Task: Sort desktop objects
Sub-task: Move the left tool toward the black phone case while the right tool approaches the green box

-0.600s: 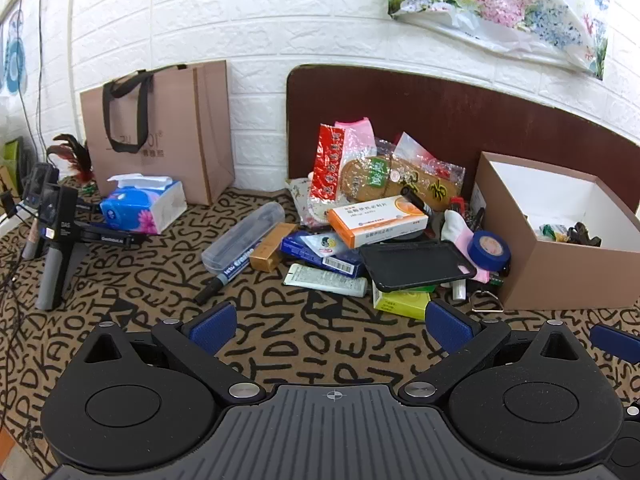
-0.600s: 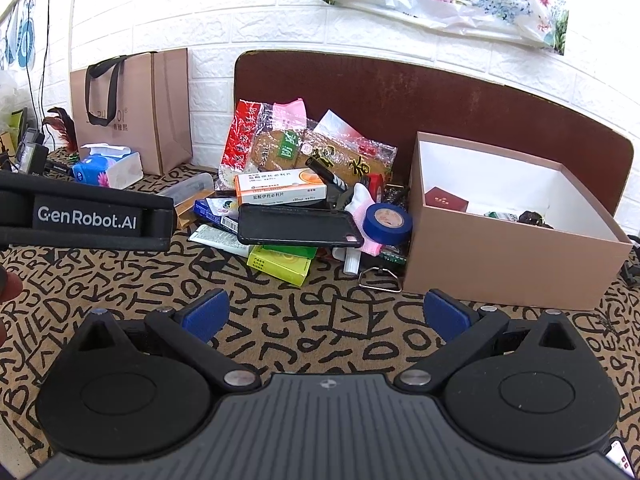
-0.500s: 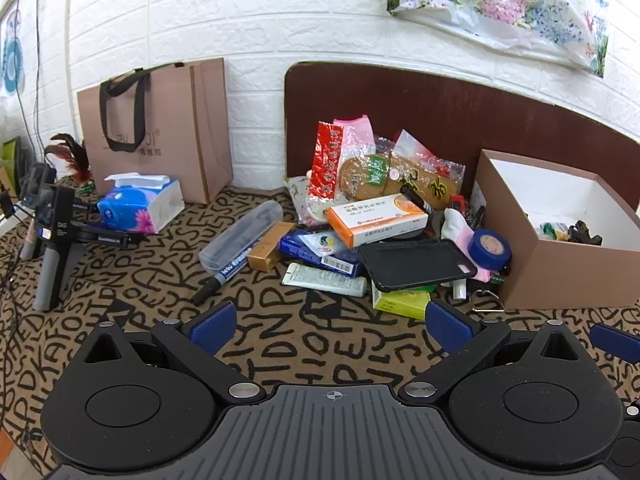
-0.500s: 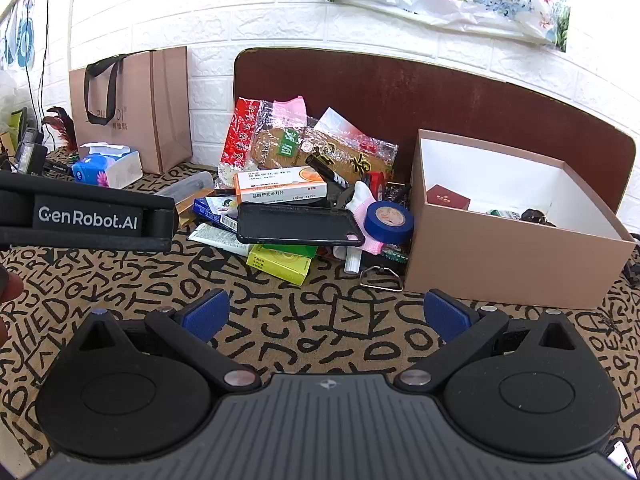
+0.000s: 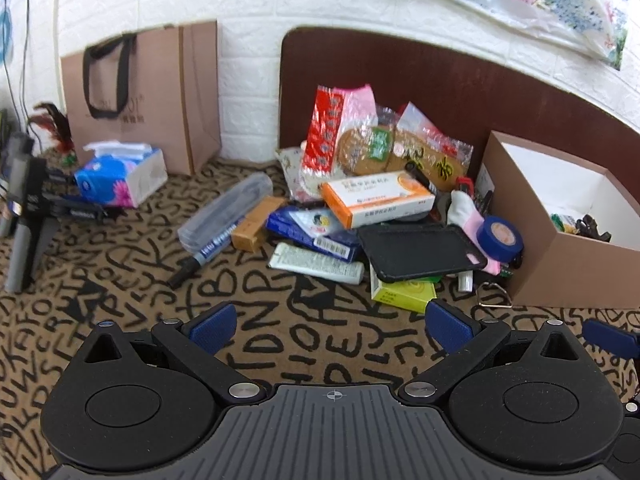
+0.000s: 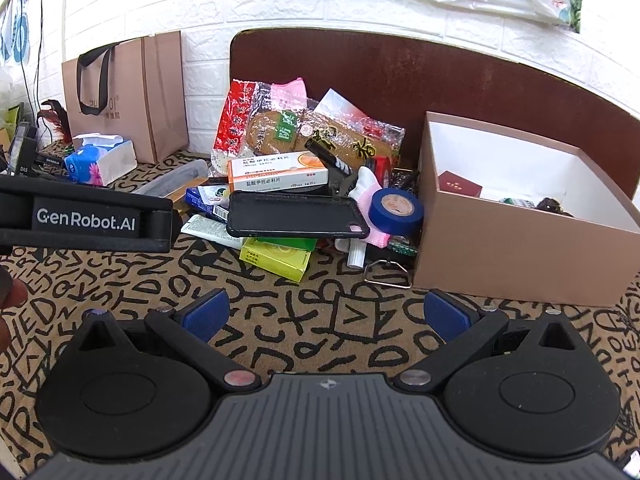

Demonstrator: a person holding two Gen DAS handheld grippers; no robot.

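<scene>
A heap of desk items lies on the patterned cloth: a black phone case (image 5: 420,251) (image 6: 296,215), an orange-and-white medicine box (image 5: 376,199) (image 6: 278,171), a blue tape roll (image 5: 500,238) (image 6: 395,211), a yellow-green box (image 5: 402,293) (image 6: 276,259), a marker (image 5: 204,250) and snack bags (image 5: 352,136) (image 6: 320,132). An open brown box (image 5: 560,272) (image 6: 520,264) stands to the right with a few small things inside. My left gripper (image 5: 332,326) and right gripper (image 6: 326,314) both hover open over bare cloth in front of the heap, with nothing between the fingers.
A brown paper bag (image 5: 148,92) leans on the brick wall at the back left, with a tissue pack (image 5: 120,178) in front of it. A black stand (image 5: 28,216) is at far left. The left gripper's body (image 6: 88,220) crosses the right wrist view.
Both views have shifted only slightly toward the heap. No item has moved and both grippers stay open.
</scene>
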